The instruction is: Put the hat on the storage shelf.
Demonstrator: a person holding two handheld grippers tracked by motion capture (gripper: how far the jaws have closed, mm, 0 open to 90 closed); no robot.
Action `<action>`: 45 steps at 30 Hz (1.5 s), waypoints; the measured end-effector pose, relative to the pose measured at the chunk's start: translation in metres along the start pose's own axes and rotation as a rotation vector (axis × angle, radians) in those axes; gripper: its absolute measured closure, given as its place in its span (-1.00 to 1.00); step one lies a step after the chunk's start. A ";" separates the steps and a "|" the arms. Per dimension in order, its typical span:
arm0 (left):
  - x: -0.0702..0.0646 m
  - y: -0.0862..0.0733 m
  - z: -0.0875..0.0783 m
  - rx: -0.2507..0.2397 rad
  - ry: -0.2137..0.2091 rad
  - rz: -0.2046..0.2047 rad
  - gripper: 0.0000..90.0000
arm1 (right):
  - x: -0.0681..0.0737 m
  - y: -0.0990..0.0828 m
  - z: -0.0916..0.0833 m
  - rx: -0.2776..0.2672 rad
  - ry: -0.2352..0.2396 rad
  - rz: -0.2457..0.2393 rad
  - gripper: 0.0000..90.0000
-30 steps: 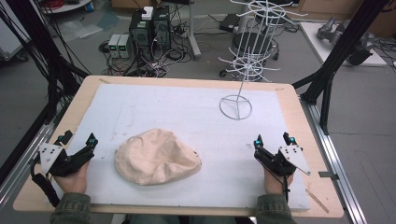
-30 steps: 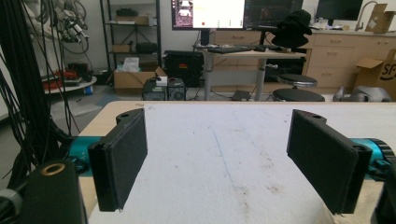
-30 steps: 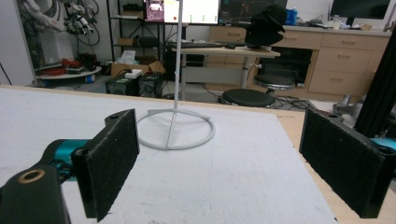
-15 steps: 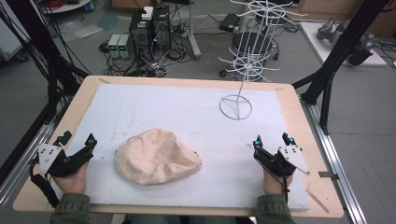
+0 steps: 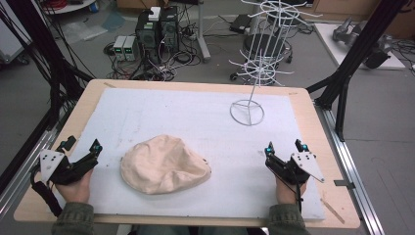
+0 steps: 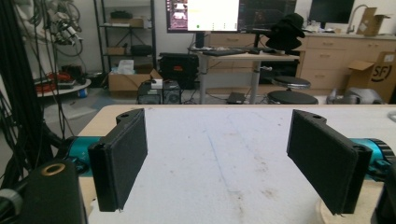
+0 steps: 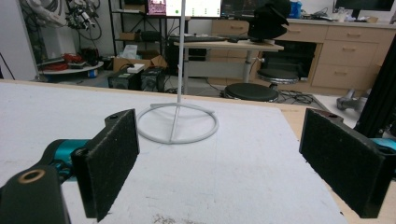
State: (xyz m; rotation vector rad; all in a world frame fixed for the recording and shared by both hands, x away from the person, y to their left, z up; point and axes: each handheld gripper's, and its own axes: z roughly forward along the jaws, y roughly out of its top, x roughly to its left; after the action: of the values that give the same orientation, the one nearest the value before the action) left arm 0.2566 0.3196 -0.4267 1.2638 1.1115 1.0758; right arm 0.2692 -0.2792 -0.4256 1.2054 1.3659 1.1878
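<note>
nothing moved — beige cap lies between both gaping hand-held grippers.

One cloth cap, one wire rack, two grippers

My left gripper, lower left of frame: black body, grey three-cornered plate, teal joints, black cable. My right gripper, lower right: same build. Jaws faced with black textured pads, teal mounts behind. Olive-green sleeves at the bottom edge.

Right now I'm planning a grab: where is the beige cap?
In the high view, the beige cap lies on the white mat, near edge, between the left gripper and right gripper, nearer the left.
</note>
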 end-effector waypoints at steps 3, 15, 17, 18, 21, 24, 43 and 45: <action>-0.001 0.005 0.000 -0.002 -0.020 0.009 -0.55 | 0.000 0.000 0.000 0.000 0.004 0.002 -0.75; -0.004 0.028 -0.002 0.013 -0.111 -0.018 -0.55 | 0.000 0.000 0.000 0.012 0.015 0.009 -0.75; -0.006 0.030 -0.001 0.022 -0.132 -0.019 -0.55 | 0.000 0.000 0.001 0.011 0.016 0.003 -0.75; -0.008 0.031 0.000 0.028 -0.141 -0.016 -0.55 | 0.001 0.000 0.001 0.012 0.019 0.006 -0.75; -0.010 0.037 0.004 0.047 -0.180 -0.002 -0.55 | 0.001 -0.001 0.001 0.023 0.024 0.006 -0.75; -0.011 0.045 0.009 0.072 -0.227 -0.004 -0.55 | 0.002 -0.001 0.002 0.031 0.033 0.004 -0.75; -0.021 0.073 0.049 0.189 -0.476 0.066 -0.54 | 0.004 -0.001 0.002 0.029 0.049 -0.012 -0.75; -0.024 0.076 0.055 0.209 -0.489 0.076 -0.54 | 0.004 -0.001 0.002 0.030 0.052 -0.008 -0.75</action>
State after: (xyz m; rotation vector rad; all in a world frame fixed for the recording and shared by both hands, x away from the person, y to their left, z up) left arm 0.3083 0.2896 -0.3508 1.6375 0.8171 0.6594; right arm 0.2707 -0.2748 -0.4269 1.1962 1.4304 1.2042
